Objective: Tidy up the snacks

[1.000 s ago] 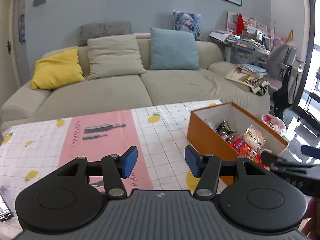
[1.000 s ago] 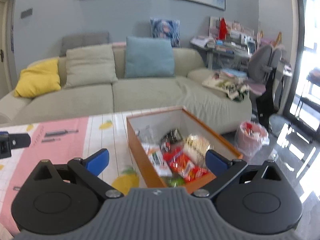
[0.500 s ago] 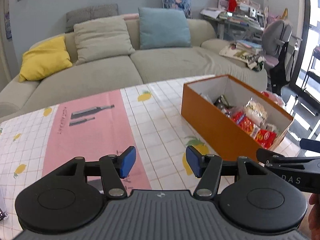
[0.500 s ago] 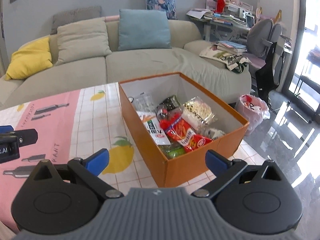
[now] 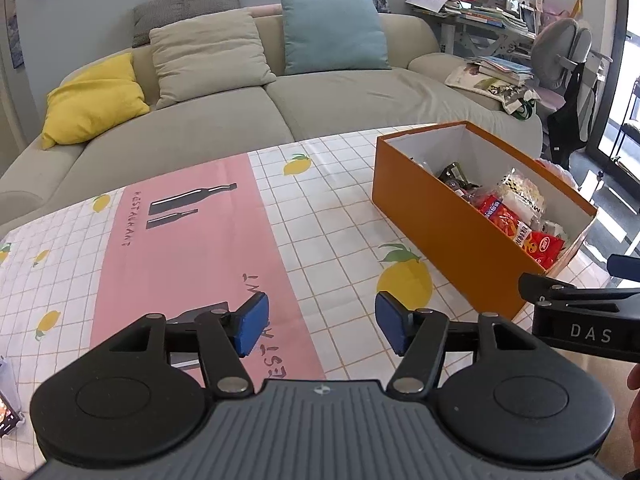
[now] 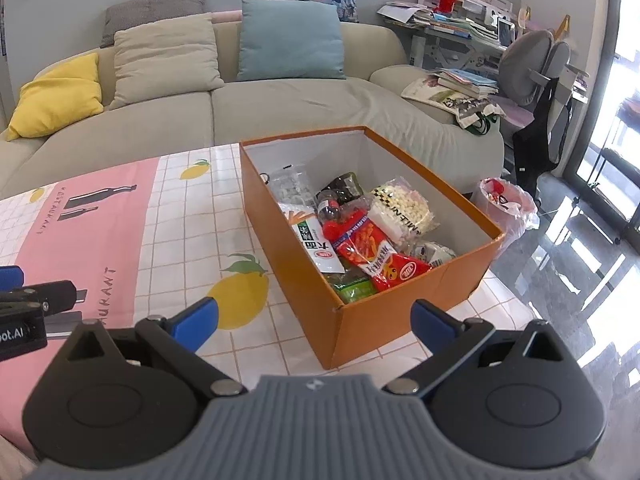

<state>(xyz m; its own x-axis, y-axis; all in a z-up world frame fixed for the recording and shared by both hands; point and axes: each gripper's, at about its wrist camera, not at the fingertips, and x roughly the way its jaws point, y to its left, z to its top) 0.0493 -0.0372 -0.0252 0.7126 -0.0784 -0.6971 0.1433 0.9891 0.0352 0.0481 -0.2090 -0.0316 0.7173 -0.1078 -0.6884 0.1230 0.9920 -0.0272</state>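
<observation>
An open orange box (image 6: 368,320) (image 5: 440,232) stands on the right part of the table, holding several snack packets: a red packet (image 6: 380,256), a white bag of pale puffs (image 6: 400,208), a green packet (image 6: 354,290) and a white-green one (image 6: 316,244). My right gripper (image 6: 314,318) hovers just before the box's near corner, jaws wide, nothing between them. My left gripper (image 5: 320,320) hangs over the tablecloth to the left of the box; its jaws are opening and empty. The right gripper's finger shows at the left wrist view's right edge.
The table wears a white checked cloth with lemons and a pink stripe (image 5: 180,248). Behind it is a beige sofa (image 5: 280,108) with cushions. A cluttered desk and grey chair (image 6: 532,64) stand at right, and a bin with a plastic bag (image 6: 504,204) sits beside the table.
Both grippers have sunk and tipped downward, so the table and box fill more of each view. The left jaws have spread wider. The right jaws stay wide.
</observation>
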